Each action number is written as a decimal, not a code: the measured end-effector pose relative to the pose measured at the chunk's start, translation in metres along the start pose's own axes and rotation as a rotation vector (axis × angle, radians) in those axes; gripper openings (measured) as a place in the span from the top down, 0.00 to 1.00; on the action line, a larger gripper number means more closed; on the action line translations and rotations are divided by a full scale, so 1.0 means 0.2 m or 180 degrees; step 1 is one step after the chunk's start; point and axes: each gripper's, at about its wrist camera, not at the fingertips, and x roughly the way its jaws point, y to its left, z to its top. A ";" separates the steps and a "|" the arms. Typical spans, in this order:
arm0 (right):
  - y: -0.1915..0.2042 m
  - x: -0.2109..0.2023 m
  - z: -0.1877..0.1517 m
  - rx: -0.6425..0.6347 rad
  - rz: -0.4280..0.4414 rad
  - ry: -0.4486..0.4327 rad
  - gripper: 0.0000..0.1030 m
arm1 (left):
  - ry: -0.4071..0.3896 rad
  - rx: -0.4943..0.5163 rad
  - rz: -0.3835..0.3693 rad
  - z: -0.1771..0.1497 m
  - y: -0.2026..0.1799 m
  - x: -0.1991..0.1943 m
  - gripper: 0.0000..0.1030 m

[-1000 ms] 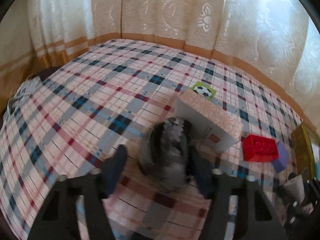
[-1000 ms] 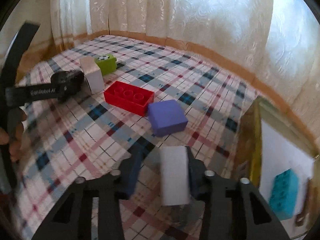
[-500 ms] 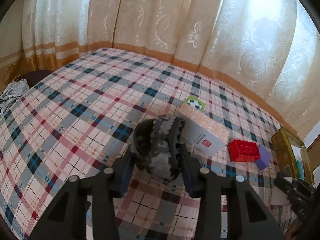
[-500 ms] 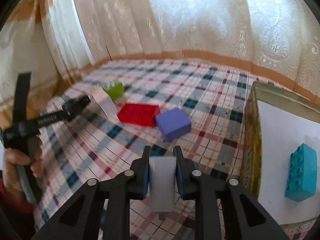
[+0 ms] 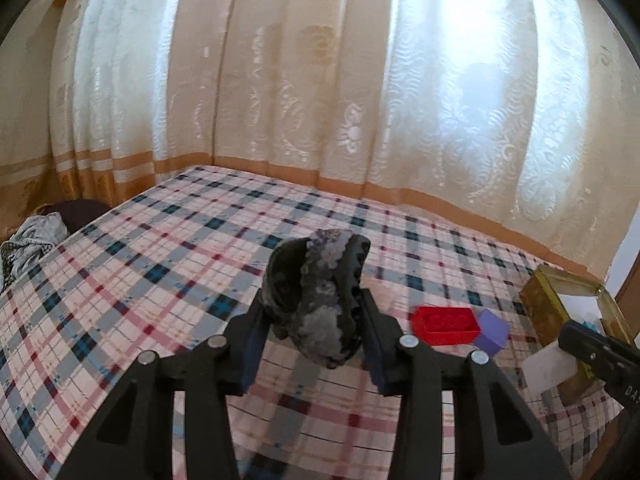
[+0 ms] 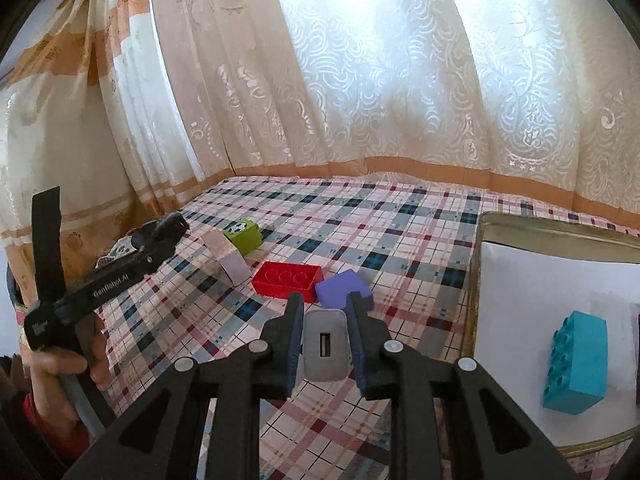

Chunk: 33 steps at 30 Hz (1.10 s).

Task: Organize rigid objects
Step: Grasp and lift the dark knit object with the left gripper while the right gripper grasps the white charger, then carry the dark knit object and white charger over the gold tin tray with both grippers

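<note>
My left gripper (image 5: pixel 314 314) is shut on a dark hair claw clip (image 5: pixel 320 312) with grey marbling and holds it above the plaid bedspread (image 5: pixel 160 264). My right gripper (image 6: pixel 325 320) is shut on a white USB charger (image 6: pixel 324 346), its port facing the camera, also off the cloth. A red brick (image 6: pixel 287 280) and a purple block (image 6: pixel 344 289) lie just past the right fingertips. The gold tin (image 6: pixel 476 280) at the right has a white lining and a teal brick (image 6: pixel 578 364) inside. The red brick (image 5: pixel 444 320) and tin (image 5: pixel 544 308) also show in the left wrist view.
A green cube with a football print (image 6: pixel 243 235) and a white box (image 6: pixel 226 258) sit left of the red brick. A hand (image 6: pixel 60 368) holds the left tool at the left edge. Curtains (image 6: pixel 360 80) hang behind the bed. Crumpled cloth (image 5: pixel 32 240) lies at the far left.
Both grippers closed on their objects, the clip and the charger, and lifted them off the bedspread. Both views tilted up toward the curtains; the right one swung toward the tin.
</note>
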 end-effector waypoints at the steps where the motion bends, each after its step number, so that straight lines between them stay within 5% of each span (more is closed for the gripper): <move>1: 0.00 -0.01 0.00 0.0005 0.0001 -0.0018 0.77 | -0.0009 0.0012 -0.0017 0.00 -0.02 0.00 0.59; 16: -0.09 -0.12 0.04 0.0260 0.0170 -0.0290 0.77 | -0.0083 0.0114 -0.0220 -0.02 -0.24 -0.06 0.59; 33: -0.20 -0.32 0.13 0.0268 -0.0050 -0.0731 0.77 | -0.0234 0.0349 -0.0471 0.02 -0.55 -0.12 0.59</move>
